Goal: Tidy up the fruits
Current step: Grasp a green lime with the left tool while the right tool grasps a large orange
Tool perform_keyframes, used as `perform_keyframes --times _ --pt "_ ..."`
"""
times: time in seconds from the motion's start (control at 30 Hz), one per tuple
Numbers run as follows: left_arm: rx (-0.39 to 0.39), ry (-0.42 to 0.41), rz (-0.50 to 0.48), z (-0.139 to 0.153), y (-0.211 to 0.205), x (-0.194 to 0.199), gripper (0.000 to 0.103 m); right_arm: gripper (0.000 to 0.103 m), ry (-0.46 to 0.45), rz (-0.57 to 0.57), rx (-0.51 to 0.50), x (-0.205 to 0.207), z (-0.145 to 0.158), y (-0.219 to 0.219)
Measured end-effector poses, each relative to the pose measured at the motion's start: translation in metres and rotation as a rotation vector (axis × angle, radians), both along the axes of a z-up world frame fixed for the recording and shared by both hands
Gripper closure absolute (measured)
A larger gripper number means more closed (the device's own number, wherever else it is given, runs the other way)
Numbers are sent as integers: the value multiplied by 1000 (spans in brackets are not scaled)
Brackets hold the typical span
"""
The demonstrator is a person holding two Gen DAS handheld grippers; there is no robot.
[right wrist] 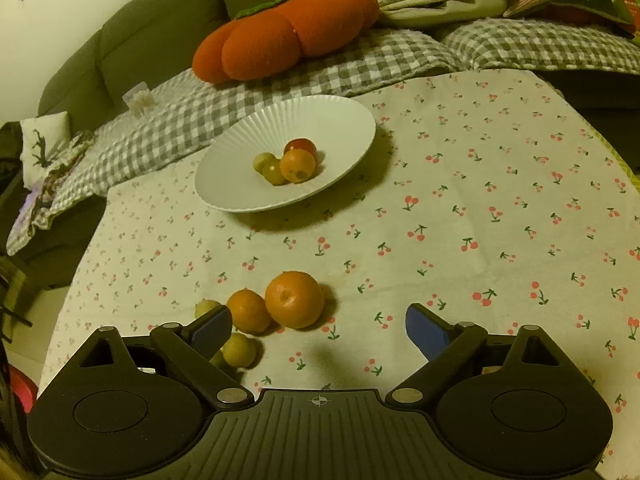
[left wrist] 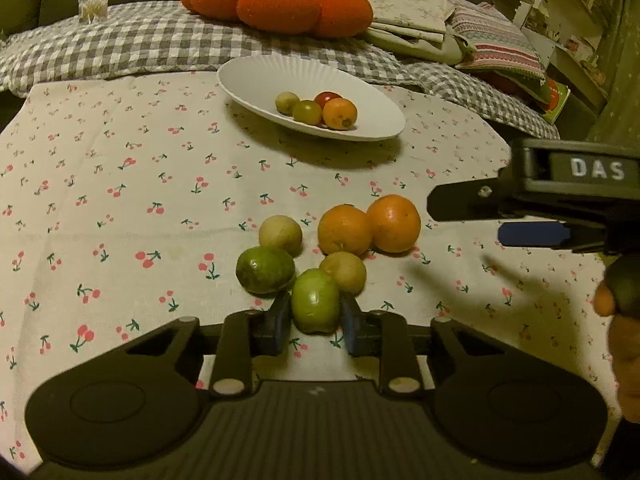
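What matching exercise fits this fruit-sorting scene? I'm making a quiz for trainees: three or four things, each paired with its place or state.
Things:
1. left tongs
2. right tongs
3. white plate
4. two oranges

Places or states:
A. lying side by side on the cherry-print cloth
B. open, holding nothing
C. closed on a green fruit
D. holding four small fruits

Pairs: 1-C, 2-B, 3-D, 4-A

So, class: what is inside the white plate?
The white plate holds four small fruits: one orange fruit, one red fruit partly hidden behind it, and two greenish-yellow fruits. Anything beneath them is covered.
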State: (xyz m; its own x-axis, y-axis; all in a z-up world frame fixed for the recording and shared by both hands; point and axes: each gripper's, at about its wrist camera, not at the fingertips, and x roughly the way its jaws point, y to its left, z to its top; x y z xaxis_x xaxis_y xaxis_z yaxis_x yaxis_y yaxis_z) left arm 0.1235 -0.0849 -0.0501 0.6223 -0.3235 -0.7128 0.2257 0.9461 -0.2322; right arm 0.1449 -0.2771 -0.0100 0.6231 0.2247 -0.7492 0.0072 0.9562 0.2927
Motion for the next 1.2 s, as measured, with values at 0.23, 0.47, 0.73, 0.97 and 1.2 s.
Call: perform_keyframes --times 0.23,0.47,0.73,0.97,1.2 --pt "-17 15 20 5 7 -5 78 19 21 -47 77 13 -7 -6" --pt "-3 28 37 7 13 -7 78 37 44 -49 144 25 -18 3" --pt "-11 20 47 11 14 -8 78 54 84 -99 211 35 -31 5" --pt "-16 7 48 14 14 -9 78 62 87 -117 192 35 -35 8" --pt "-19 6 65 17 19 -7 78 63 71 -121 182 32 -31 9"
